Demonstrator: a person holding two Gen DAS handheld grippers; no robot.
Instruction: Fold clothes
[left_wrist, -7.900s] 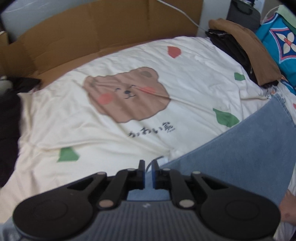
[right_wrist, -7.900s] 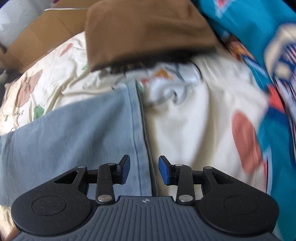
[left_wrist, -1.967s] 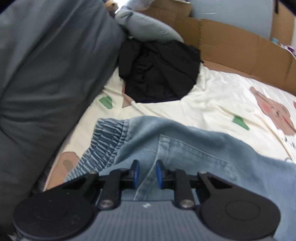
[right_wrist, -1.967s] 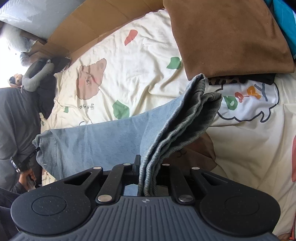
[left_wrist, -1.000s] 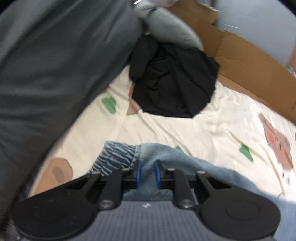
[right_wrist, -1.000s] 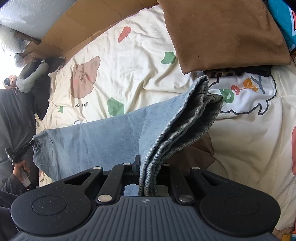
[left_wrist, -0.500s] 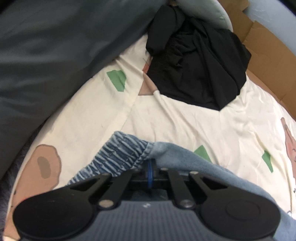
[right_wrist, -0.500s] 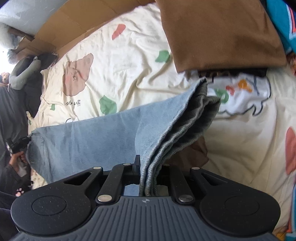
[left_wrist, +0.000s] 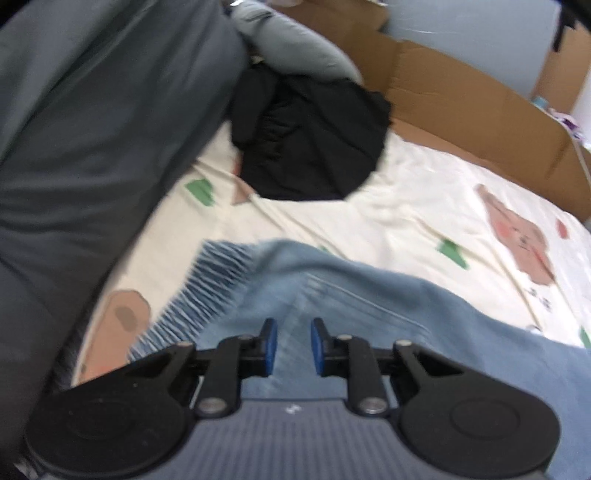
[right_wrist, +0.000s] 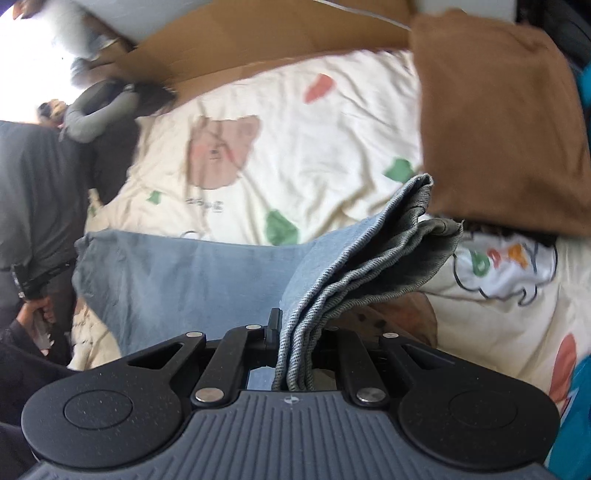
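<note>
The jeans (right_wrist: 192, 273) lie stretched across the bed (right_wrist: 332, 155), waistband end toward the person's left and leg hems toward the right. The right tool (right_wrist: 295, 354) is clamped on the bunched leg hems (right_wrist: 388, 254), which stand up out of its jaws in several layers, lifted off the bed. The left tool (left_wrist: 289, 345) hangs over the waist end, beside the gathered elastic waistband (left_wrist: 210, 284) — its blue pads (left_wrist: 270, 345) stand a little apart, with denim seen through the gap but nothing pinched between them.

The step in hand looks like carrying the hems over to meet the waist. To do it well, the left tool should take a firm bite through all layers at the waistband edge before the right one travels, or the waist end will drag along. The right tool should keep the hems high enough to clear the cloth below, carry them straight along the length of the legs, and lay them square on the waistband so the fold falls about mid-leg. The black garment (left_wrist: 306, 136) near the waist and the brown garment (right_wrist: 498, 122) close to the hems are best kept out of the fold.

Half a second ago the left tool was squeezed shut right at the waistband; its jaws have just been opening, and it now sits a little further onto the seat of the jeans — a grip let go, by the look of it. The right tool's hold is as before, though the hems ride higher over the bed.
</note>
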